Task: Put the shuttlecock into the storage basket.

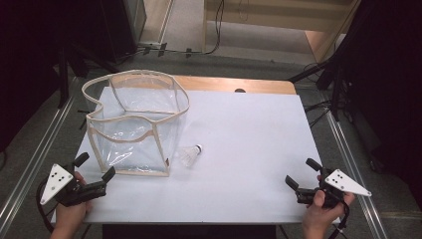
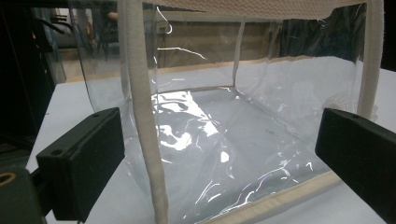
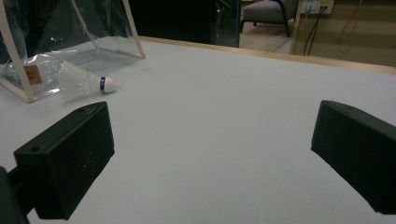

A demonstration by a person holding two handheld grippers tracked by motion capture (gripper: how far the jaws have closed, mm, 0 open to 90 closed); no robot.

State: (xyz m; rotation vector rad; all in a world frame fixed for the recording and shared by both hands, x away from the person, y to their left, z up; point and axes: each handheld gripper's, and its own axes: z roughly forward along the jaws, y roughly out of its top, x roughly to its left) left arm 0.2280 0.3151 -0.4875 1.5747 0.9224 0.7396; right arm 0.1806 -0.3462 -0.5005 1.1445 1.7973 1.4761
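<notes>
Table (image 1: pixel 249 149): one bag (image 1: pixel 134 124), one shuttlecock (image 1: pixel 191 155), two grippers.

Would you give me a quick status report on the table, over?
Left gripper open, facing clear bag. Right gripper open, empty. Shuttlecock lying beside bag, path clear.

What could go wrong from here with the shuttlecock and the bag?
The shuttlecock lies on its side against the clear bag, so it may roll when nudged. The bag's thin, floppy walls could buckle or slide if the open left hand-held gripper pushes it. The right hand-held gripper, also open, might crush the feathers.
</notes>
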